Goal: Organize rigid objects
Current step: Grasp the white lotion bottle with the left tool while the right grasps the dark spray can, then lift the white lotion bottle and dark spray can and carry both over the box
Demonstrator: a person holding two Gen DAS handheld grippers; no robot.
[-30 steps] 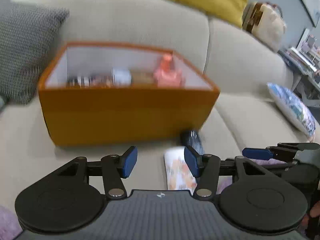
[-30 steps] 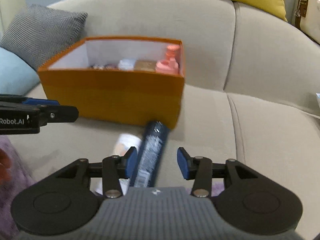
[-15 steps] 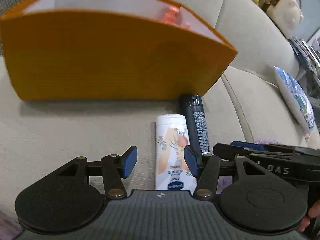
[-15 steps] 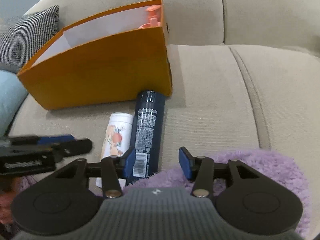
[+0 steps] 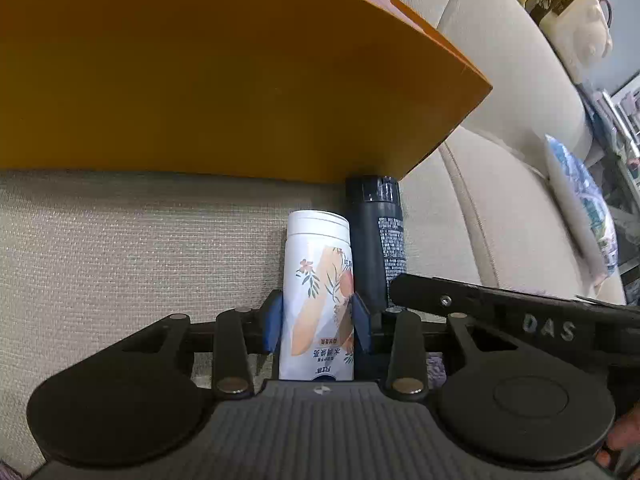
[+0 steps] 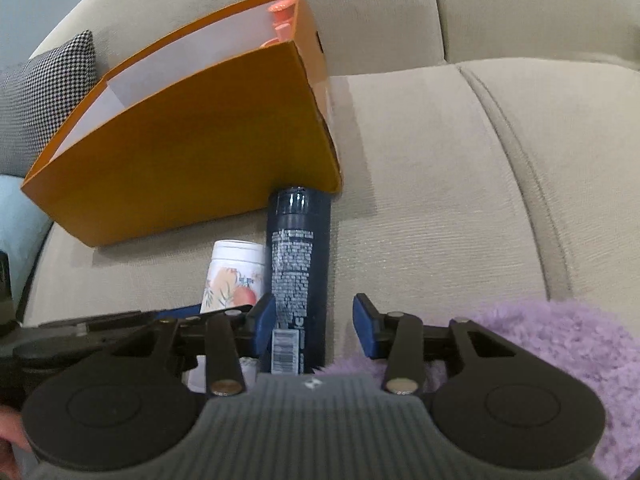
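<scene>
A white floral bottle (image 5: 316,264) lies on the sofa seat, its cap toward the orange box (image 5: 200,80). My left gripper (image 5: 318,320) is closing, and both blue pads touch the bottle's sides. Right beside the bottle lies a dark spray can (image 6: 300,260), its top against the box (image 6: 180,140). My right gripper (image 6: 314,326) straddles the can's lower end and is narrowing. Its left pad is at the can, its right pad still apart. In the right wrist view the white bottle (image 6: 236,272) shows left of the can.
Pink bottle tops (image 6: 282,20) stick up inside the box. Purple fluffy fabric (image 6: 540,344) lies under my right gripper. A checked cushion (image 6: 44,92) sits left of the box. A patterned cushion (image 5: 580,208) and a cream bag (image 5: 572,16) are at the far right.
Both grippers dropped toward the seat and closer to the box. The left jaws closed from wide apart onto the white bottle. The right jaws narrowed slightly around the dark can.
</scene>
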